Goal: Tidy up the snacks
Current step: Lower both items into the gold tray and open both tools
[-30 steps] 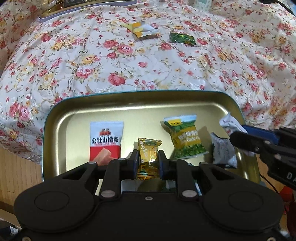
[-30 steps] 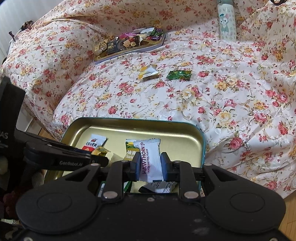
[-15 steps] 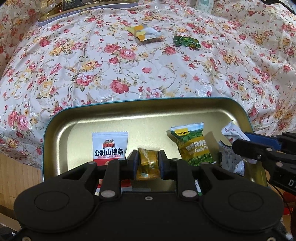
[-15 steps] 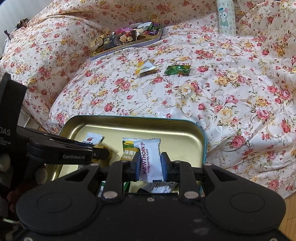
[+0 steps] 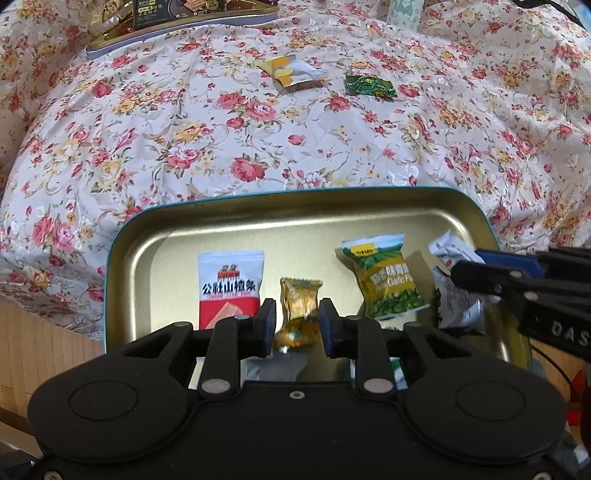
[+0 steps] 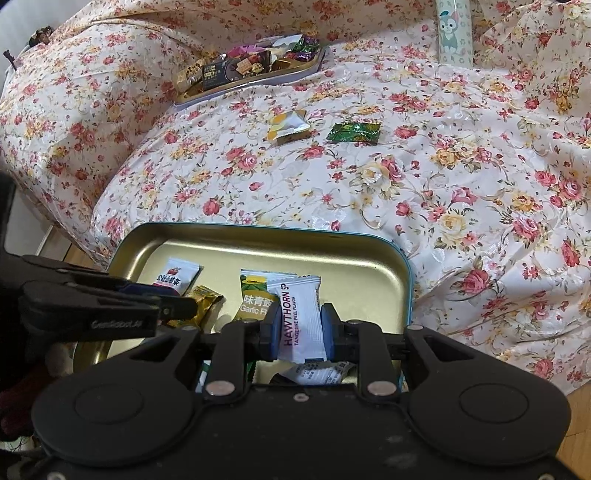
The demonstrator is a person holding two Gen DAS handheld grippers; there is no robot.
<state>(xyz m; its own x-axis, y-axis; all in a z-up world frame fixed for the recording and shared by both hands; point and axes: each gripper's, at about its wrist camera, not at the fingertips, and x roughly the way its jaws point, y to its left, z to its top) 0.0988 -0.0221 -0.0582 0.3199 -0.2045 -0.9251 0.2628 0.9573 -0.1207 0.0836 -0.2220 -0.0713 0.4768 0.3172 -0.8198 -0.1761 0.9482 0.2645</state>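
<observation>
A gold tin tray point(image 5: 221, 218) lies at the near edge of a flowered cloth. My left gripper point(image 5: 297, 326) is over it, jaws opening, pads just clear of a gold-wrapped candy point(image 5: 299, 310) that rests on the tray between them. Beside the candy lie a red and white packet point(image 5: 229, 284) and a green garlic pea packet point(image 5: 384, 280). My right gripper point(image 6: 298, 326) is shut on a white hawthorn packet point(image 6: 301, 317), held upright above the tray's point(image 6: 258, 236) right part. In the left wrist view the right gripper point(image 5: 467, 266) comes in from the right.
On the cloth beyond the tray lie a yellow and silver packet point(image 6: 288, 125) and a green wrapper point(image 6: 354, 132). A second tray point(image 6: 251, 70) with several snacks sits farther back, and a printed bottle point(image 6: 452, 33) stands at the far right. Another white packet point(image 6: 317, 373) lies under the right gripper.
The left jaws have parted and let go of the gold candy, which now rests on the tray. The right gripper still holds the white packet in about the same place.
</observation>
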